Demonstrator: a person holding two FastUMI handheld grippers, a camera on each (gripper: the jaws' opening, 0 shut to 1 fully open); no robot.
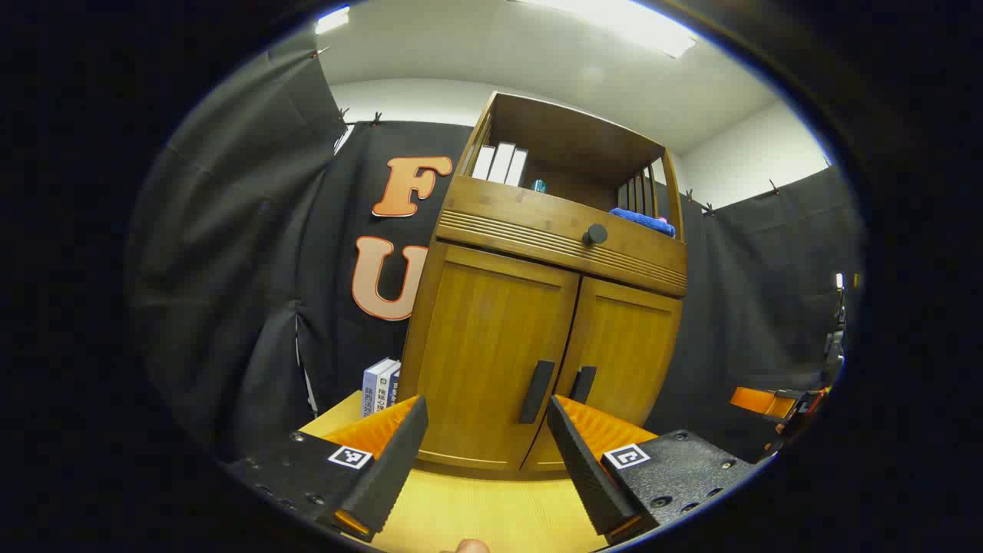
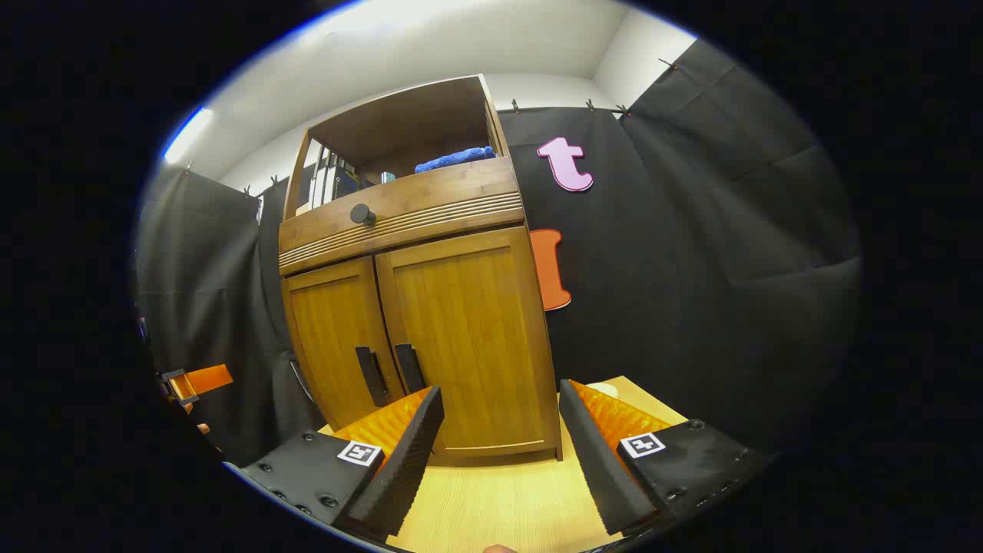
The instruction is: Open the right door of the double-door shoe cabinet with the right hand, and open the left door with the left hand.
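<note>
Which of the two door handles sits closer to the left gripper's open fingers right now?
The left door's handle, framed between the left gripper fingers; the right door's handle sits farther back.

blue towel (image 1: 643, 221) and upright books (image 1: 500, 163) on a shelf.

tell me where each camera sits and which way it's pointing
Left gripper view: rides on the left hand-held gripper, low on the table, looking up at the shoe cabinet from its left front; own open fingers at the bottom.
Right gripper view: rides on the right hand-held gripper, low, facing the shoe cabinet from its right front; own open fingers at the bottom.
Shared: both doors closed, the two door handles, the drawer knob, the blue cloth.
</note>
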